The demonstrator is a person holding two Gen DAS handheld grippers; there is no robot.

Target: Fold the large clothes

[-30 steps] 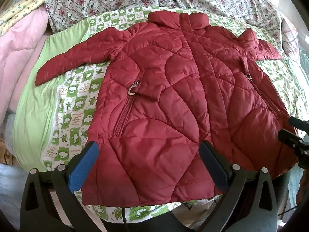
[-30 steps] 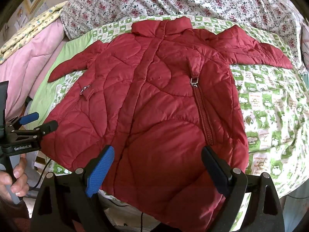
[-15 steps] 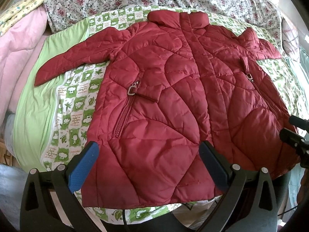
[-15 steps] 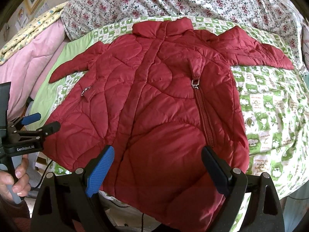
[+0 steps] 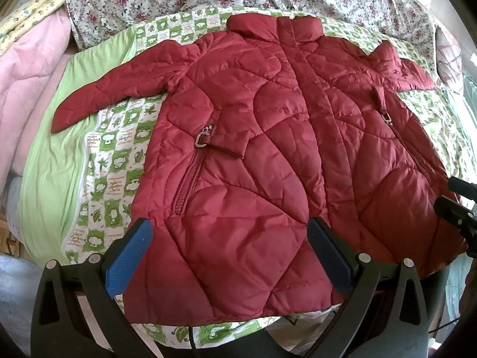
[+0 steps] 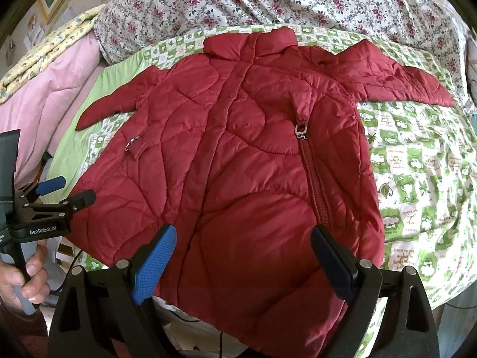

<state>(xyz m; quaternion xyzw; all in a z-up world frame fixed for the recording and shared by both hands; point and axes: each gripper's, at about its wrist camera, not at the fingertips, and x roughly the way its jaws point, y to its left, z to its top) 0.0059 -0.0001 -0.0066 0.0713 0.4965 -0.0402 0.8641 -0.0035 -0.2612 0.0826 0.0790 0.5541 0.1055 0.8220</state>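
Hovering over the hem, the left gripper (image 5: pixel 229 250) and right gripper (image 6: pixel 243 256) both gape wide, empty. The jacket (image 5: pixel 268 164) lies flat, front up, on the bed (image 6: pixel 417 164). Folding well probably means pinching a sleeve (image 6: pixel 399 77) cuff and laying it smoothly across the chest.

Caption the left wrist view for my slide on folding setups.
Open left gripper above the hem of a red quilted jacket spread flat, sleeves out, on a green patterned sheet.
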